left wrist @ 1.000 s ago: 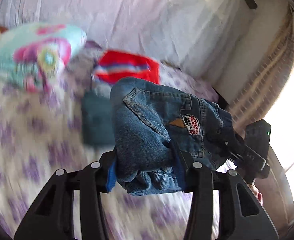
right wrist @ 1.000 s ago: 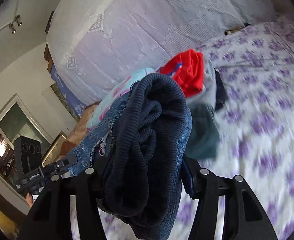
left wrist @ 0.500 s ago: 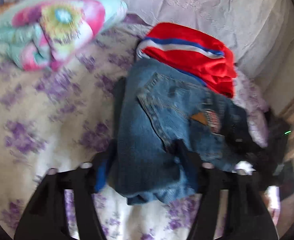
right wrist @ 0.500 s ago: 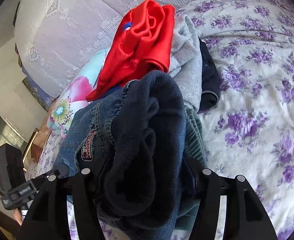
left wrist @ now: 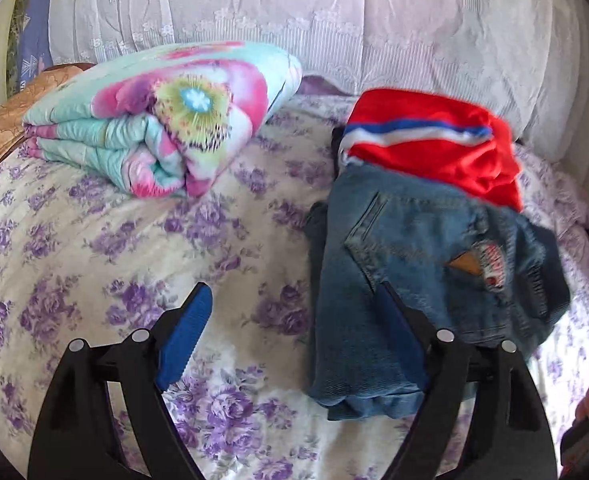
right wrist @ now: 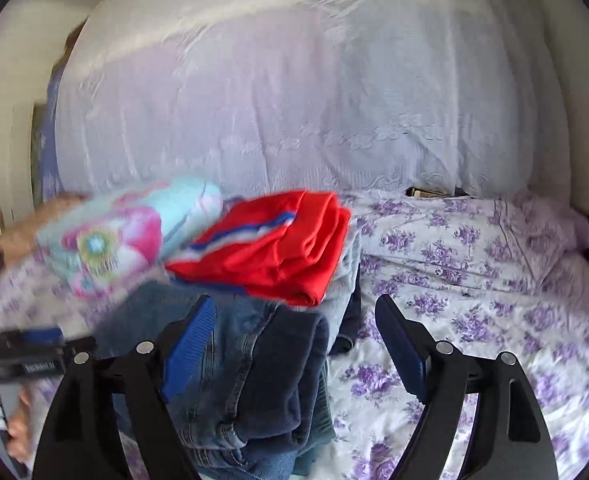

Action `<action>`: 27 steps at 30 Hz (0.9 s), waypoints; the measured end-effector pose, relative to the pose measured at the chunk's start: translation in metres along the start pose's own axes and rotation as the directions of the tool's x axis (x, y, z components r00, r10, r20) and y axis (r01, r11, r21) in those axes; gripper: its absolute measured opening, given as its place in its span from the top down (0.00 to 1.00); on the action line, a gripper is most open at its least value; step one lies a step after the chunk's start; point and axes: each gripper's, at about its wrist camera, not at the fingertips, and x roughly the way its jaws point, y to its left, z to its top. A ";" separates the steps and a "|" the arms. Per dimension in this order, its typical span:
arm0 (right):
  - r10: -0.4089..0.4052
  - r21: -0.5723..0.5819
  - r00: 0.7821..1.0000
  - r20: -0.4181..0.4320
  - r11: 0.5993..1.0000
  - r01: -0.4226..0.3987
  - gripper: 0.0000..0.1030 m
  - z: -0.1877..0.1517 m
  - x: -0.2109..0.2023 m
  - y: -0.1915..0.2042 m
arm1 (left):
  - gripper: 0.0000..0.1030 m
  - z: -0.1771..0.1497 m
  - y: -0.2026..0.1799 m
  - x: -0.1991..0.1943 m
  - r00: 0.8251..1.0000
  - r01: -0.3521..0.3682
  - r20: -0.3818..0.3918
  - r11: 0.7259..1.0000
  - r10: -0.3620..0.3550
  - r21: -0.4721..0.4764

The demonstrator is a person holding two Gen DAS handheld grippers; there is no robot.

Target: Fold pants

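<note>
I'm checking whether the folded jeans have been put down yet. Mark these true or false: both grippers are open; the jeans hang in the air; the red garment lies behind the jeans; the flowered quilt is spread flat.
1. Both grippers are open. True: left gripper and right gripper stand apart, holding nothing.
2. The jeans hang in the air. False: they lie folded on the bedsheet.
3. The red garment lies behind the jeans. True.
4. The flowered quilt is spread flat. False: it is folded into a bundle.

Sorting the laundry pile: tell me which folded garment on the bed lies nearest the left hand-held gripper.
The folded blue denim jeans, lying against the left hand-held gripper's right finger. The folded red garment with blue and white stripes lies farther back, behind the jeans.
</note>
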 end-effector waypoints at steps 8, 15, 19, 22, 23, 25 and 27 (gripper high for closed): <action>0.063 0.157 0.961 -0.268 0.987 -0.021 0.07 -0.033 0.072 -0.025 | 0.09 -0.006 -0.013 0.006 0.992 -0.109 0.066 0.991 0.104 0.080; 0.055 0.179 0.981 -0.186 0.984 -0.021 0.07 -0.035 0.055 -0.018 | 0.11 -0.008 -0.015 -0.001 0.989 -0.130 0.085 0.987 0.122 0.098; 0.024 0.161 0.991 -0.132 0.987 -0.003 0.06 -0.041 0.019 -0.008 | 0.11 -0.012 -0.017 -0.015 0.989 -0.121 0.097 0.988 0.111 0.098; -0.009 0.126 0.995 -0.097 0.992 0.021 0.05 -0.047 -0.007 0.002 | 0.11 -0.022 -0.020 -0.033 0.988 -0.112 0.121 0.987 0.099 0.112; -0.013 0.120 0.995 -0.094 0.992 0.024 0.05 -0.049 -0.015 0.005 | 0.11 -0.026 -0.021 -0.040 0.987 -0.110 0.127 0.987 0.094 0.118; -0.015 0.121 0.996 -0.093 0.992 0.026 0.05 -0.056 -0.033 0.010 | 0.11 -0.036 -0.024 -0.056 0.987 -0.098 0.143 0.987 0.079 0.128; -0.014 0.137 0.996 -0.086 0.990 0.025 0.05 -0.065 -0.053 0.014 | 0.10 -0.048 -0.027 -0.071 0.985 -0.090 0.158 0.986 0.067 0.142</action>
